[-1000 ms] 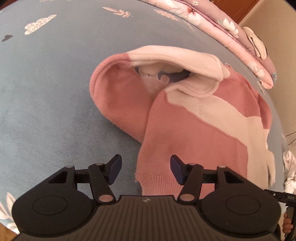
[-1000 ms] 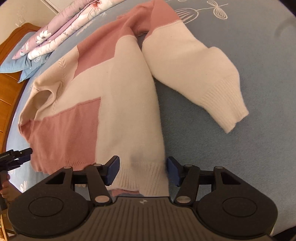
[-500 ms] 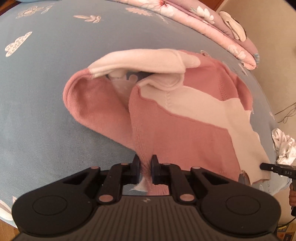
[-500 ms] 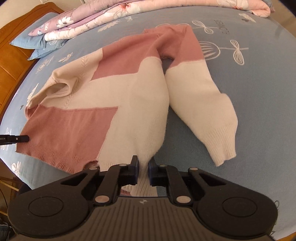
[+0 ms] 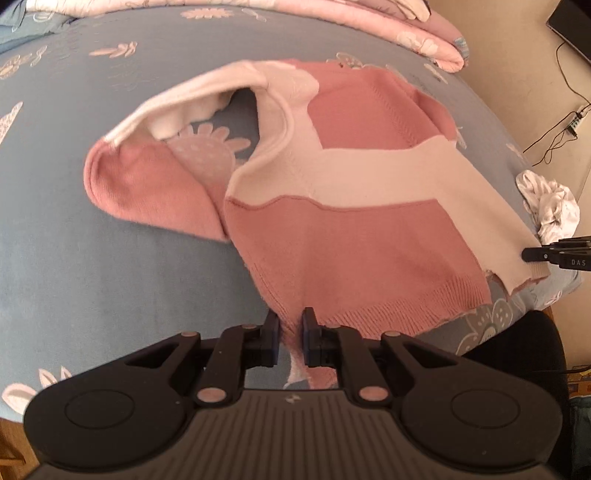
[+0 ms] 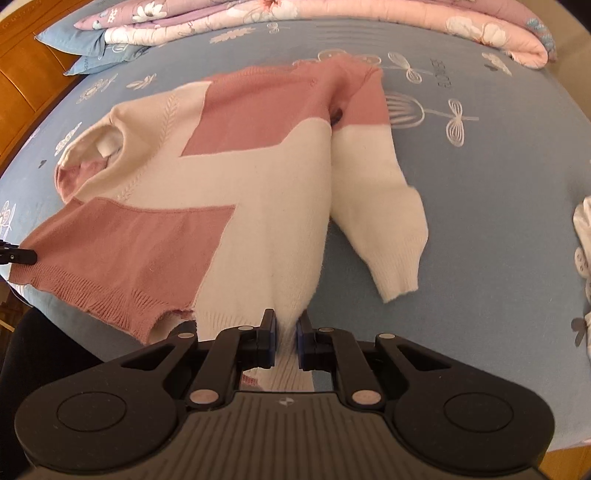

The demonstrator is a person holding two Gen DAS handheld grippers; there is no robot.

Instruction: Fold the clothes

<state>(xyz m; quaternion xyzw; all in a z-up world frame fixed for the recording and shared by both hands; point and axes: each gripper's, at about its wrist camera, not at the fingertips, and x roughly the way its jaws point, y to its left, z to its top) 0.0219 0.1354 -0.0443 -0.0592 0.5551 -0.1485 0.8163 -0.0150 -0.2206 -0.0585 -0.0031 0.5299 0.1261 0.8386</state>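
A pink and cream knit sweater (image 5: 354, 206) lies spread on the blue bed sheet (image 5: 92, 266), with its hem towards me. My left gripper (image 5: 290, 334) is shut on the pink corner of the hem. My right gripper (image 6: 285, 338) is shut on the cream corner of the same sweater (image 6: 258, 192). The hem is lifted and stretched between the two grippers. One sleeve (image 5: 155, 184) is bunched at the left in the left wrist view. The other sleeve (image 6: 376, 206) lies out to the right in the right wrist view. The right gripper's tip (image 5: 554, 254) shows at the hem's far corner.
A folded floral quilt (image 6: 332, 14) lies along the far edge of the bed. Blue pillows (image 6: 96, 51) and a wooden headboard (image 6: 26, 85) are at the far left. A white crumpled cloth (image 5: 550, 203) sits at the bed's right edge. Cables run over the floor (image 5: 546, 96) beyond.
Both grippers have gone from open to shut on the sweater's hem corners, then pulled back towards the bed's near edge, drawing the sweater flatter and wider.
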